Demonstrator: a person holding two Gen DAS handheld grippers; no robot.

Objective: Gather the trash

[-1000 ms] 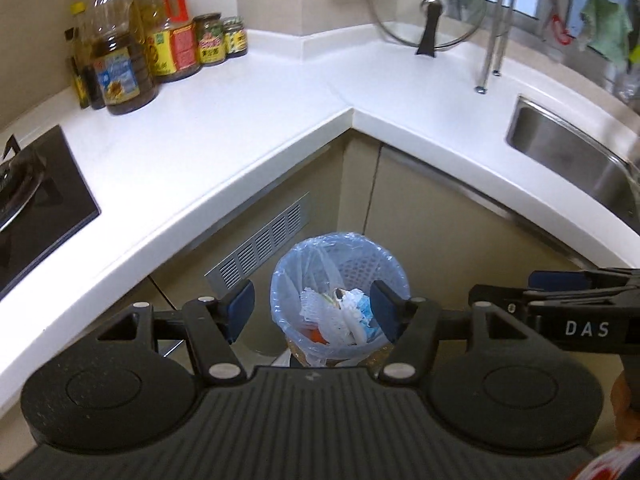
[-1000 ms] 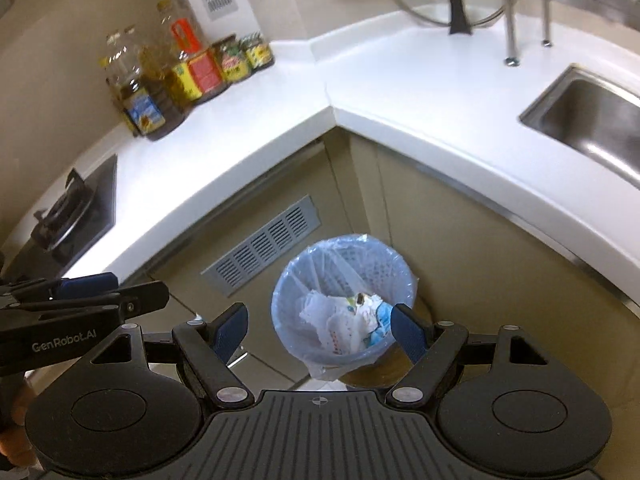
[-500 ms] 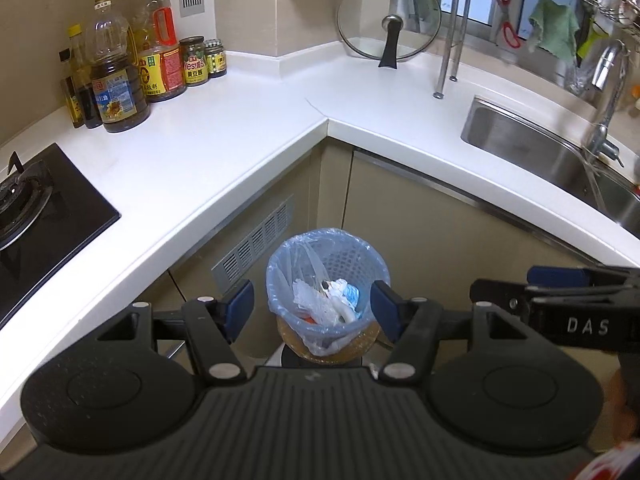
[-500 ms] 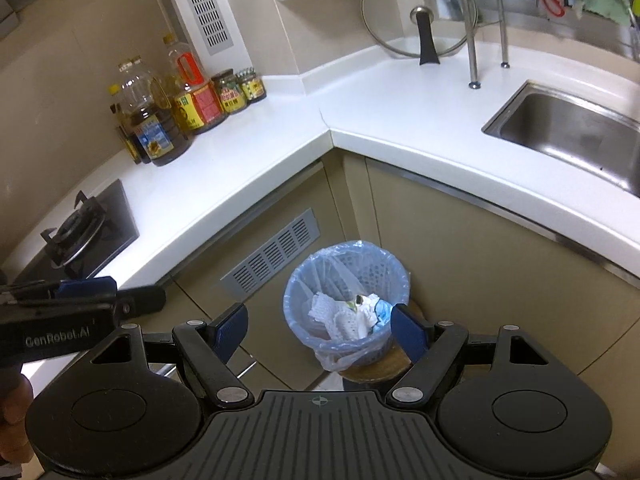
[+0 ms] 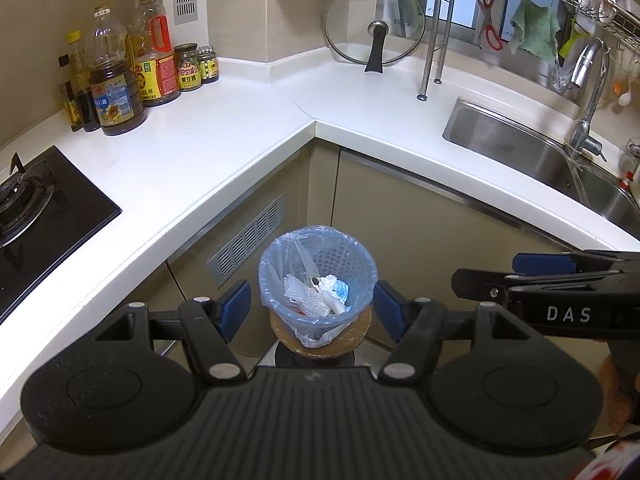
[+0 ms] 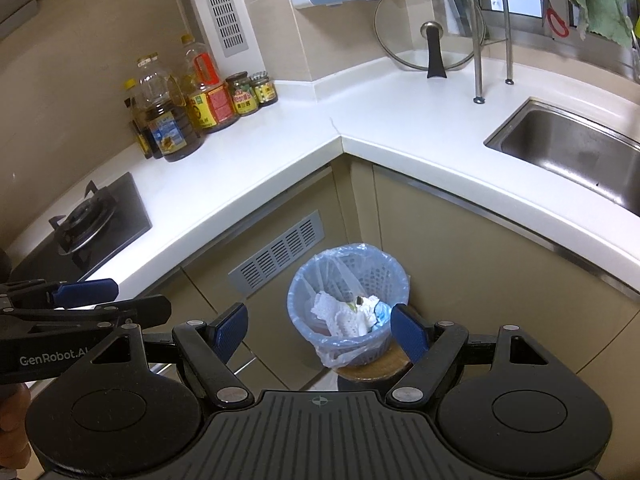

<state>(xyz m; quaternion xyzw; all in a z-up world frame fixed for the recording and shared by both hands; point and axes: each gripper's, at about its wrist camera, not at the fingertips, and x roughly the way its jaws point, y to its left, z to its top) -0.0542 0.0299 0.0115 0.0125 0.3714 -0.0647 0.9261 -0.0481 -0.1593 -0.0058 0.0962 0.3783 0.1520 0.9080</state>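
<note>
Left gripper [image 5: 310, 310]: hovering wide open, holding nothing.
Right gripper [image 6: 320, 330]: likewise gaping, empty.
Blue plastic-lined mesh trash basket [image 5: 280, 280]: sitting below on a round wooden stand, holding crumpled white paper; probably light, flimsy; pinching the bag rim.
White desk [image 5: 208, 148]: lying beyond.

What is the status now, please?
Left gripper and right gripper open, empty. Blue-lined plastic trash basket below, holds white paper trash. Nothing in the way.

both wrist views look steeply down from above counter height into the kitchen corner, well back from it. each faces the lined bin [image 5: 318, 280] [image 6: 348, 304] on the floor; both share the white counter [image 5: 224, 136] [image 6: 400, 120], the oil bottles [image 5: 116, 92] and the sink [image 6: 576, 148].
</note>
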